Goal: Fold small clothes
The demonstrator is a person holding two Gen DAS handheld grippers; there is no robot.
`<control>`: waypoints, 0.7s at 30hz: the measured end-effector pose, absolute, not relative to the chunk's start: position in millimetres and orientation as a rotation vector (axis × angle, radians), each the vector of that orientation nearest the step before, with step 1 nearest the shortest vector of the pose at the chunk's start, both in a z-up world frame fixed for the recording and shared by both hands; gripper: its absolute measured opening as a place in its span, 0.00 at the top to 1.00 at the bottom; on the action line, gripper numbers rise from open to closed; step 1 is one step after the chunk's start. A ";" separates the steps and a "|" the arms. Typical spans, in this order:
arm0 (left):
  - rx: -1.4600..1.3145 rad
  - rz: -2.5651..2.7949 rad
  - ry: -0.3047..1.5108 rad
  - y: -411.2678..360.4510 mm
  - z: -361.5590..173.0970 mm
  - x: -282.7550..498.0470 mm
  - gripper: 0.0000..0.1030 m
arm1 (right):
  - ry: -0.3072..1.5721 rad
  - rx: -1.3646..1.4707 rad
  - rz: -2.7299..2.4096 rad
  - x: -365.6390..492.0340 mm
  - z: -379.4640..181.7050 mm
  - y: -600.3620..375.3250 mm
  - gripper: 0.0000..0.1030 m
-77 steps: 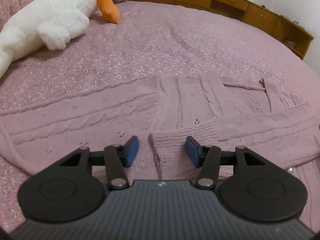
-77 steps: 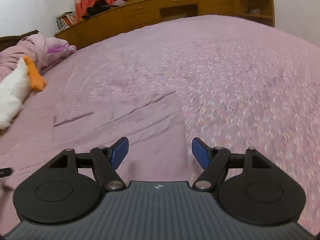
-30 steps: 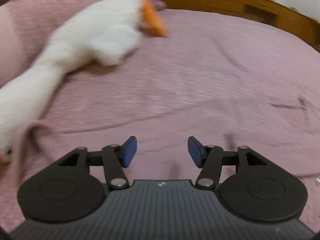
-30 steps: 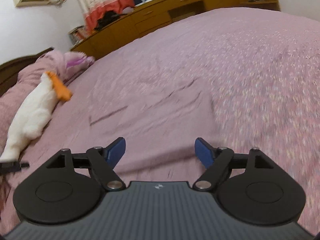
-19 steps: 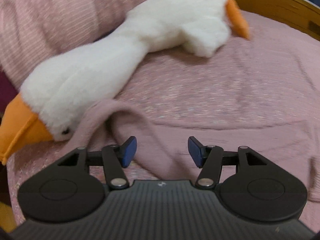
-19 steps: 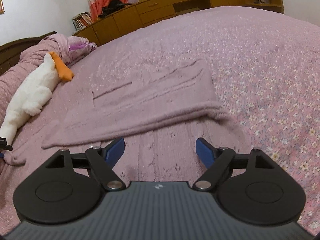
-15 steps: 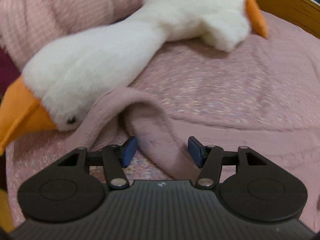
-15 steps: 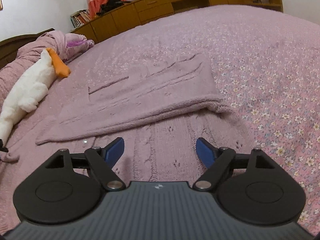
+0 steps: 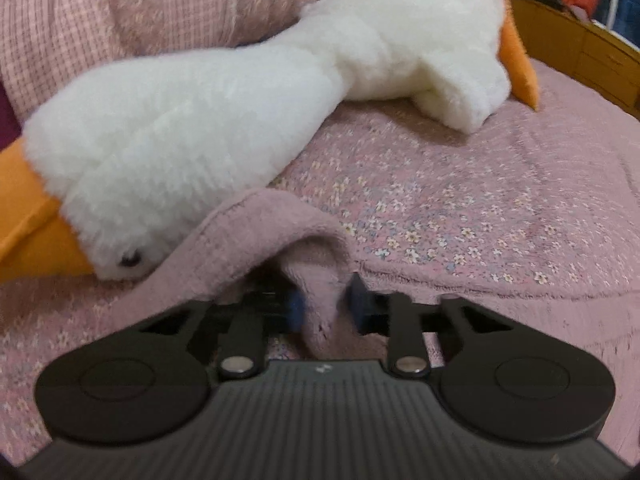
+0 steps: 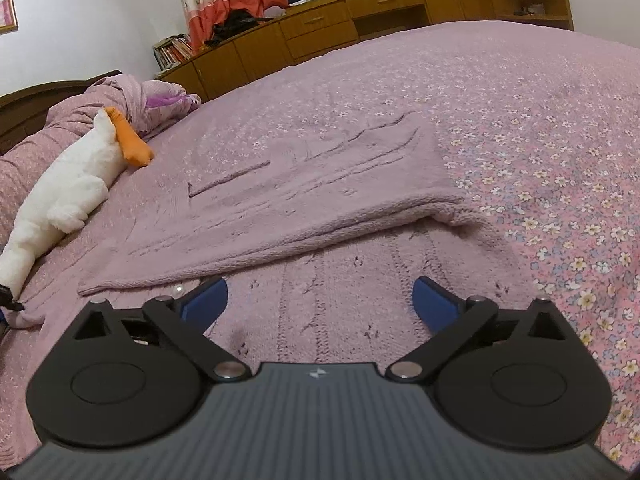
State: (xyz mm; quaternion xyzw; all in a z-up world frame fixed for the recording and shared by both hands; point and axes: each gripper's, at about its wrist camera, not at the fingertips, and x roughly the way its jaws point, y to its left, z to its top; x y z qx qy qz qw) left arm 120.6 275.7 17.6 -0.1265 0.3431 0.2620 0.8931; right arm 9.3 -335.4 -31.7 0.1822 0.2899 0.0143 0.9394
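Two grippers on one garment: the mauve cable-knit sweater [image 10: 320, 200] lies spread on the pink floral bedspread [image 10: 520, 100], its long axis running left-right across the bed in the right wrist view. My left gripper [image 9: 324, 304] sits at the far left end, where the sweater's sleeve end [image 9: 320, 300] is bunched up into a hump. The fingers [image 9: 294, 308] are closing w/ a fold of that sleeve between them; the pads look to be on the knit already, so I read it as pinched. My right gripper [image 10: 318, 300] hovers low over the near part of the sweater body, fingers [image 10: 434, 304] opening wide, nothing between them but the flat knit below.

What matters for the next move, IMO: the sleeve has to travel rightward, along the sweater's long axis, onto the body. The left hand is the nearer one for that by far.

In the way: the big white plush goose w/ orange beak [image 9: 240, 100] lies touching the sleeve hump, head just beside my left fingers. Lifting could drag it along. The pink checked pillow [image 9: 120, 8] is behind the goose, clear of the path. The wooden cabinets [image 10: 360, 28] stand well apart, no issue.
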 end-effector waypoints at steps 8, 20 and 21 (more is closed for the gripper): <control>-0.319 0.409 0.570 276.6 51.5 88.2 0.85 | 0.584 0.404 0.031 10.3 -30.8 -340.6 0.00; -0.327 0.165 0.373 213.3 140.2 70.8 0.85 | 0.578 0.421 0.029 9.9 -29.5 -342.2 0.00; -0.329 0.142 0.355 206.7 148.0 70.2 0.85 | 0.578 0.419 0.028 9.9 -29.5 -341.9 0.00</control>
